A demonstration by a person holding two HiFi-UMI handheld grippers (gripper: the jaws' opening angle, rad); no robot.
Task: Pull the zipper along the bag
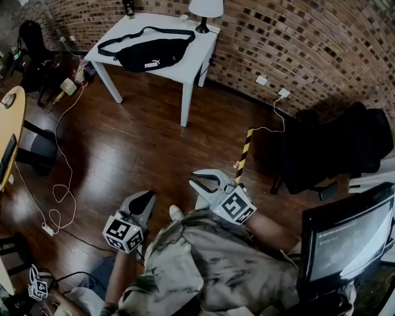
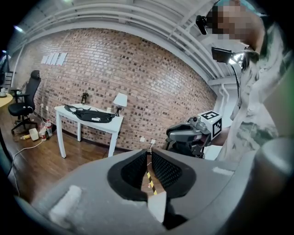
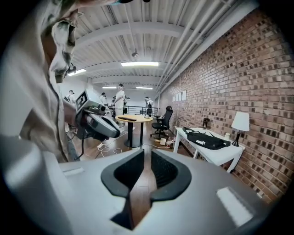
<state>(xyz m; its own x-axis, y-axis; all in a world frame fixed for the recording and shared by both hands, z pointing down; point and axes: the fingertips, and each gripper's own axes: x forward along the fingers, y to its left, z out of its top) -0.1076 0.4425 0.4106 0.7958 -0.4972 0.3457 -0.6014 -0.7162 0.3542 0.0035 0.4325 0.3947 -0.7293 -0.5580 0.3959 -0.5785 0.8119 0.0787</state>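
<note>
Bag [image 1: 147, 54], black, strapped, flat on white table [image 1: 196, 57]

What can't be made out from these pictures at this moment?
- Black bag: too far and small in all three views; its zipper and slider position cannot be read.
- Lamp: shade top cut off by the head view's upper edge.
- Monitor: screen text too small; right side cut off by the head view's edge.

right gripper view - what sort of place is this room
Probably a loft-style open office or lab: a long exposed red brick wall, a round wooden table near a black office chair, and a white table carrying a black waist bag.
</note>
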